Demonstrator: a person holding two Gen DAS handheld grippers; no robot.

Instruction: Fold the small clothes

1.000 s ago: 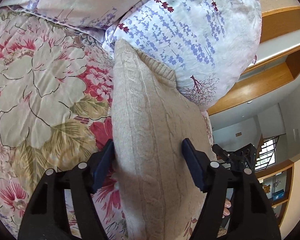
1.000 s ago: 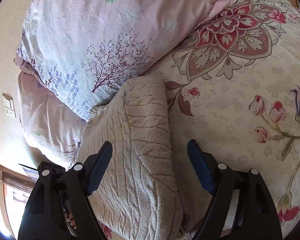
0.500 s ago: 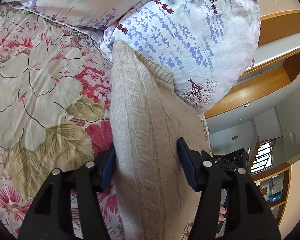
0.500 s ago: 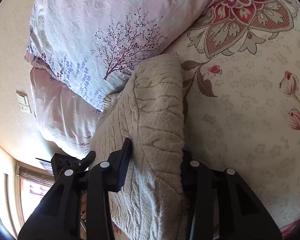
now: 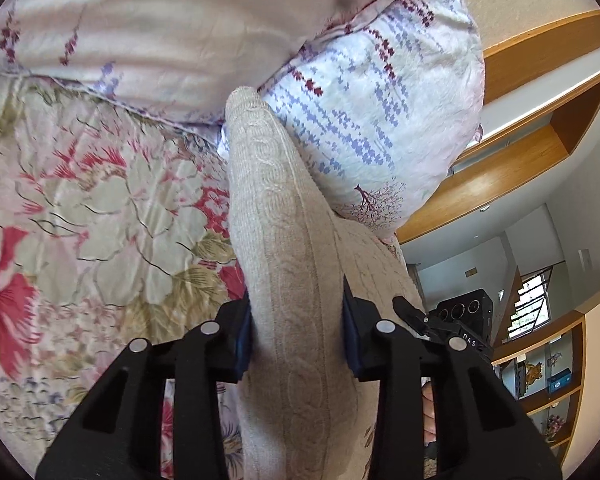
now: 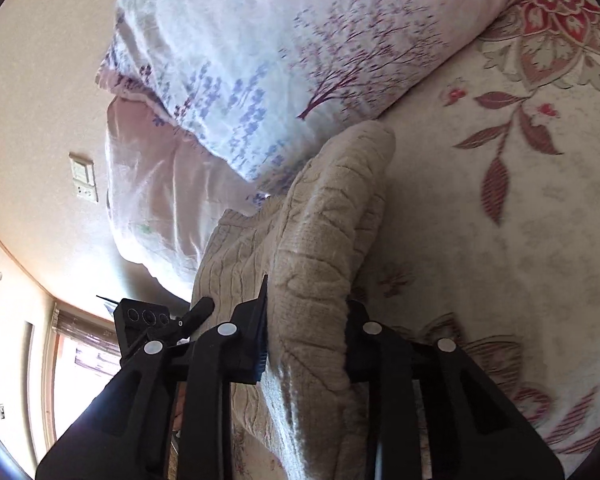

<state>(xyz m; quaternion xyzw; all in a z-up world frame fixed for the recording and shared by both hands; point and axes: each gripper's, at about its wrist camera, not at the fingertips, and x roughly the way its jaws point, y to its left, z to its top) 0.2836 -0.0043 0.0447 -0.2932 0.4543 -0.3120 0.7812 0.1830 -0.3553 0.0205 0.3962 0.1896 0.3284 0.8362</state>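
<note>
Beige cable-knit wool, thick and bunched into a soft ridge, is the sweater (image 5: 292,264), lying on the bed's flowered quilt (image 5: 100,208) with its far end against a pale pillow (image 5: 372,128). The left gripper (image 5: 298,332) and the right gripper (image 6: 306,336) have just been closing, and each now pinches a fold of it.

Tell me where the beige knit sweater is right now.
The beige knit sweater lies on the floral bedspread against the lavender-print pillow, pinched at opposite edges by the left gripper and the right gripper.
</note>
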